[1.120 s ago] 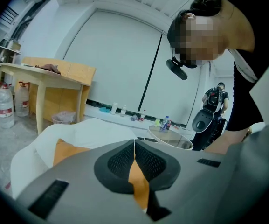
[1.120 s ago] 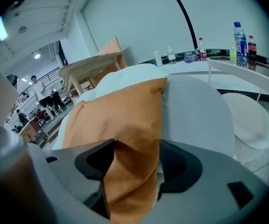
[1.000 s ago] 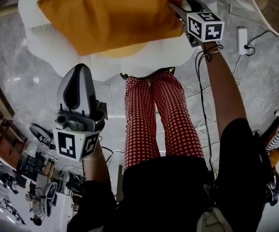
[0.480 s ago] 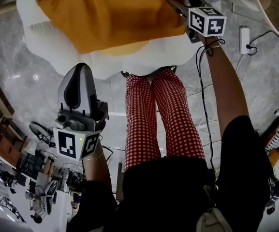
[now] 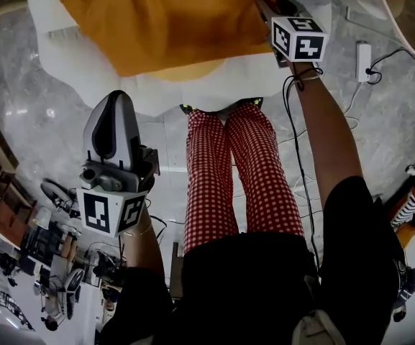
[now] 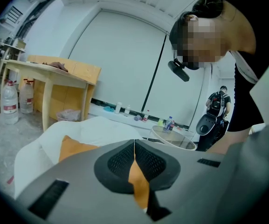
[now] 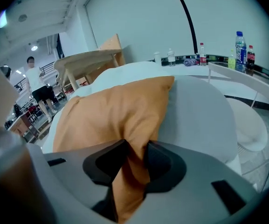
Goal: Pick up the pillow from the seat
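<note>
My right hand-held gripper point(image 7: 135, 148) has just been closing and now pinches a fold at a corner of the orange pillow point(image 5: 164, 20), which lies on the white seat point(image 5: 78, 63). My left hand-held gripper point(image 5: 112, 100) hangs back short of the seat, jaws together, holding nothing

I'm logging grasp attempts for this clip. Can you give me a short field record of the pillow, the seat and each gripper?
pillow: orange, lying on the seat
seat: white and cushioned, in front of the person's legs
right gripper: at the pillow's near right corner; jaws have just been closing and now pinch a fold of its fabric
left gripper: jaws together, nothing between them, held away from the seat
task stage: pillow gripped, not yet lifted
</note>
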`<action>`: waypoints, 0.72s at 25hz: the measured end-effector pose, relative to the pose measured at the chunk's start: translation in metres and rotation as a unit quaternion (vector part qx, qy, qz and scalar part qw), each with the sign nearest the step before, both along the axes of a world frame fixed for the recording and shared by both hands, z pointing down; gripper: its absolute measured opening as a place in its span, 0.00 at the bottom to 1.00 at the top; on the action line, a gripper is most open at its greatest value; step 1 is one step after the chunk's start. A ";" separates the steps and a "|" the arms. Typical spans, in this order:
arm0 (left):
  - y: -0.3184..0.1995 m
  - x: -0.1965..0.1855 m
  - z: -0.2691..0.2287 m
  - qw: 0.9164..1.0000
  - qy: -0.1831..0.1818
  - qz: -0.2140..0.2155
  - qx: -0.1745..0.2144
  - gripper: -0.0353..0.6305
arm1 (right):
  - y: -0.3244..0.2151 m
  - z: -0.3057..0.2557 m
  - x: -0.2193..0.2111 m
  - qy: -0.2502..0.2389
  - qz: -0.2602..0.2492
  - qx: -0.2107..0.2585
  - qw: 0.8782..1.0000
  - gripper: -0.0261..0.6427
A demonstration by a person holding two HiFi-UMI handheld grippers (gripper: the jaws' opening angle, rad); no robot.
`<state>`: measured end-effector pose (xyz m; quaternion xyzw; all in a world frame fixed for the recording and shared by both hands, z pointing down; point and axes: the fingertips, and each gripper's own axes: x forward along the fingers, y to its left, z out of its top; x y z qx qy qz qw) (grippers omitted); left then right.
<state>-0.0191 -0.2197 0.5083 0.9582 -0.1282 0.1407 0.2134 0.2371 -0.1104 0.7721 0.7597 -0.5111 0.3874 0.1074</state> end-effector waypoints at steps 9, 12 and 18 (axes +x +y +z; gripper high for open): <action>-0.015 -0.023 0.008 1.000 -0.013 -0.021 0.010 0.07 | 0.000 -0.009 -0.008 0.051 0.008 -0.022 0.998 0.20; -0.023 -0.030 0.012 0.999 -0.012 -0.032 0.008 0.07 | 0.000 -0.015 -0.011 0.059 0.010 -0.020 0.998 0.19; -0.035 -0.042 0.021 0.999 -0.030 -0.040 0.022 0.07 | 0.006 -0.030 -0.019 0.076 0.011 -0.016 0.997 0.19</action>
